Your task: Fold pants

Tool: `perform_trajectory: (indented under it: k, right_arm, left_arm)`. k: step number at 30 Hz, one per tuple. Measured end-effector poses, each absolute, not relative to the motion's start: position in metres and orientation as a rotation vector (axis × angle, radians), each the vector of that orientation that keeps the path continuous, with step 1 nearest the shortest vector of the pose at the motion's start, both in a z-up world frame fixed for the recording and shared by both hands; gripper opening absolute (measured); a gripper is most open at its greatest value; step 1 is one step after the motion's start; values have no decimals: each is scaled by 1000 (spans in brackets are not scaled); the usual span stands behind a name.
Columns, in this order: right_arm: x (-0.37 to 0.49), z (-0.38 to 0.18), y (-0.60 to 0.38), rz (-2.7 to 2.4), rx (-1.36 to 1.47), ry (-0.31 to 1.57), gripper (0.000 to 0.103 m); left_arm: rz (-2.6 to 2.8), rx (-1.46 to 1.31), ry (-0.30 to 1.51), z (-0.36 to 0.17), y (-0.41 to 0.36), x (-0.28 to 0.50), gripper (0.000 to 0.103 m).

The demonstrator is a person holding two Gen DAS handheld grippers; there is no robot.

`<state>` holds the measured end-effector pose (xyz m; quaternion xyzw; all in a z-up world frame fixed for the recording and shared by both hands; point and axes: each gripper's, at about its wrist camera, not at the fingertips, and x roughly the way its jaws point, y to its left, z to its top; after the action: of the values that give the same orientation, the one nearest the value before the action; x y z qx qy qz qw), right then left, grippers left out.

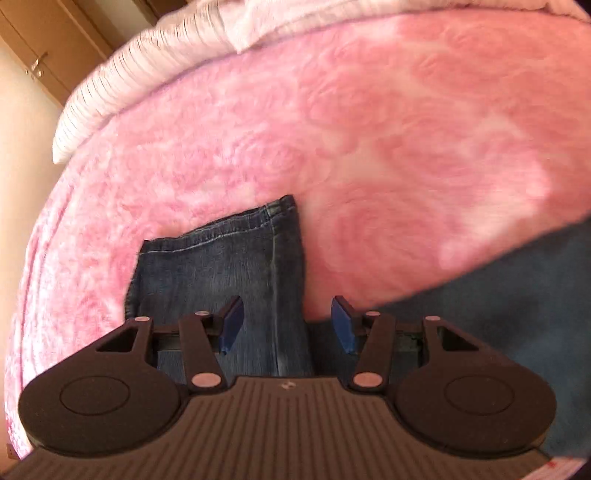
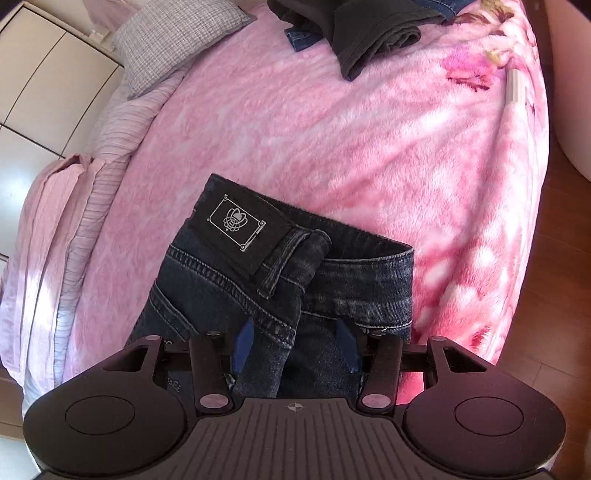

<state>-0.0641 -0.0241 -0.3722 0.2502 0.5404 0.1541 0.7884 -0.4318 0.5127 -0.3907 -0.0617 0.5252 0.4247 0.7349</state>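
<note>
Two wrist views look down along two-finger tongs at a bed covered by a fluffy pink blanket (image 1: 369,129).

Left wrist view: the left gripper (image 1: 288,325) fills the bottom of the frame, its black arms and blue pads (image 1: 232,325) standing partly apart. The pads press on nothing. Below and between them lies a leg of the blue jeans (image 1: 221,266), flat on the blanket in the lower middle of the frame, with its stitched hem toward the upper centre. More dark blue cloth runs off the lower right edge, blurred. A striped white and pink sheet (image 1: 147,62) lies along the upper left of the frame, and a wooden cupboard (image 1: 44,48) shows in the top left corner.

Right wrist view: the right gripper (image 2: 295,345) is at the bottom, its pads also partly apart and gripping nothing. The waist end of the jeans lies under them in the lower centre of the frame, the waistband folded over, with a black patch (image 2: 238,223) bearing a white emblem facing up. At the top centre sits a pile of dark clothes (image 2: 369,33). A grey checked pillow (image 2: 173,40) lies at upper left, with pale cupboard doors (image 2: 44,85) beyond it. Wood floor (image 2: 561,295) shows along the right edge.
</note>
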Motion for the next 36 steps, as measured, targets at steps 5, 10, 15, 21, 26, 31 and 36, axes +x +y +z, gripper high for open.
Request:
perform_trajectory:
  k: [5,10,15,21,26,31,36]
  right_arm:
    - [-61,-377,-25,313,578,1164,47]
    - [-54,-368,-28,332,576,1152,47]
    - [-52,-368,-32,342,611,1161,47]
    - [-52,-369,-32,372,606,1173,47]
    - [-54,-371,-39,377,659,1162,47]
    - [-53,-376,-38,373,659,1164,46]
    - [-47,-381,-28,428,603,1159,2]
  left_arm:
    - [985,-289,990,-369,529,-470,0]
    - [1315,-621,624,-288,528,-614,0]
    - [1479,-1026,561,-327,524,-727,0]
    - [1485,-1254,345,-370,519,-761,3]
    - [1452,-1176,423,-362,522,-752,9]
    - [1449,-1124,524,-361,528,-742,5]
    - [1430,-1024,640,-359,535,-729,0]
